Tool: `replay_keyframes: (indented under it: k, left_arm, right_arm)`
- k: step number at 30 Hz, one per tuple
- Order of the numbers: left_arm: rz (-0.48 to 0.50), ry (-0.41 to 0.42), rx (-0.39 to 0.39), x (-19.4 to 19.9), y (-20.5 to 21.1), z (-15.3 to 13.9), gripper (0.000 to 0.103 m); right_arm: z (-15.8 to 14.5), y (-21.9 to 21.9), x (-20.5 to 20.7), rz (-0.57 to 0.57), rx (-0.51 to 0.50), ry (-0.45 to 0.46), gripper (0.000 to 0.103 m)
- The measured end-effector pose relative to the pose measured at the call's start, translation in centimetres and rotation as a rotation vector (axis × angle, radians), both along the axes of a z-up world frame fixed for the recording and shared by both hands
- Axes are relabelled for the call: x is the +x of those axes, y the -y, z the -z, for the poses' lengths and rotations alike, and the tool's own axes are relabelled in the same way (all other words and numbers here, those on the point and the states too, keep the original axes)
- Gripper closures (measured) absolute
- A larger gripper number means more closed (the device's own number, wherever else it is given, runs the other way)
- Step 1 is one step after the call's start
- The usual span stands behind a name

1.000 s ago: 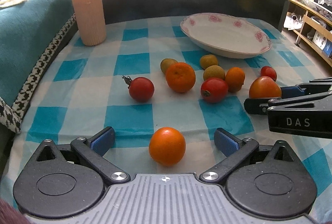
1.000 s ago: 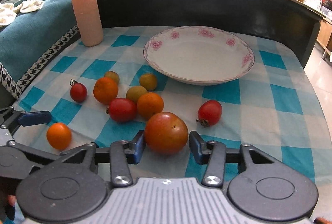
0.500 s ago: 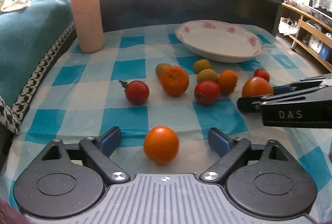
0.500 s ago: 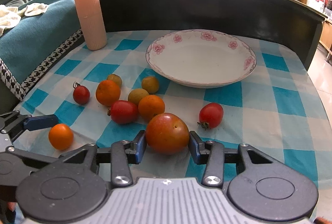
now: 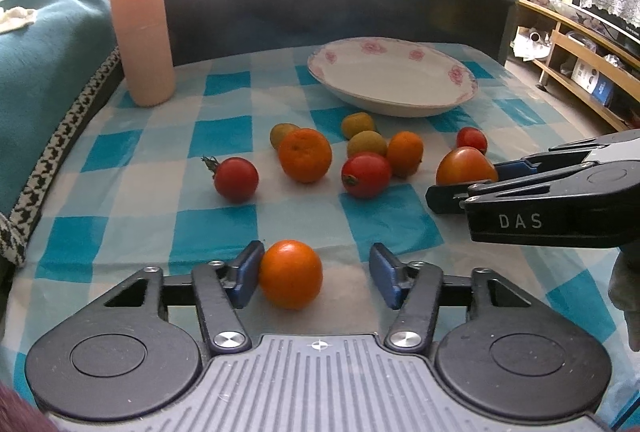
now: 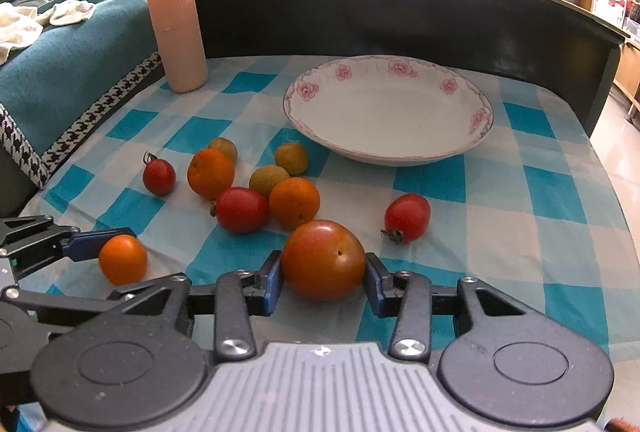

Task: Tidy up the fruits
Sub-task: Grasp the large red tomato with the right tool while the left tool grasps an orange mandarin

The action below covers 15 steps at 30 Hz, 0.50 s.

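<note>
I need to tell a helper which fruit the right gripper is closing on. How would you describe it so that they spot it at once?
Start at the flowered plate on the checked cloth and come toward the near edge. Between the right gripper jaws lies the large tomato: the biggest fruit, orange-red, dimpled on top.

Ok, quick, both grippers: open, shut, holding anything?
Left gripper: open, around the small orange; only one pad touches it.
Right gripper: shut on the large tomato, both pads against it.
</note>
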<state>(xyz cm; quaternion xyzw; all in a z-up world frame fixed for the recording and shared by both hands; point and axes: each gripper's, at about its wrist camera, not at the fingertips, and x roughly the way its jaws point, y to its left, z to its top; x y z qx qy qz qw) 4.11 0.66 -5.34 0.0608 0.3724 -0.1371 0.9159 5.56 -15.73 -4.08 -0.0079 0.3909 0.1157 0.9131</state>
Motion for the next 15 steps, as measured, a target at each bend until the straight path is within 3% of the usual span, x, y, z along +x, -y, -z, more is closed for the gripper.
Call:
replay_keyframes:
  k: [5, 13, 15]
  left_arm:
    - [0.002, -0.027, 0.015, -0.4, 0.0, -0.3, 0.053]
    - [-0.029, -0.055, 0.043, -0.6, 0.5, -0.5, 0.054]
    - [-0.029, -0.067, 0.043, -0.4, 0.6, -0.7, 0.061]
  right_arm:
    - [-0.1, 0.6, -0.2, 0.021, 0.008, -0.03, 0.046]
    - [-1.1, 0.7, -1.0, 0.031, -0.001, -0.068, 0.046]
    - [-1.6, 0.8, -1.2, 0.037, -0.006, -0.054, 0.046]
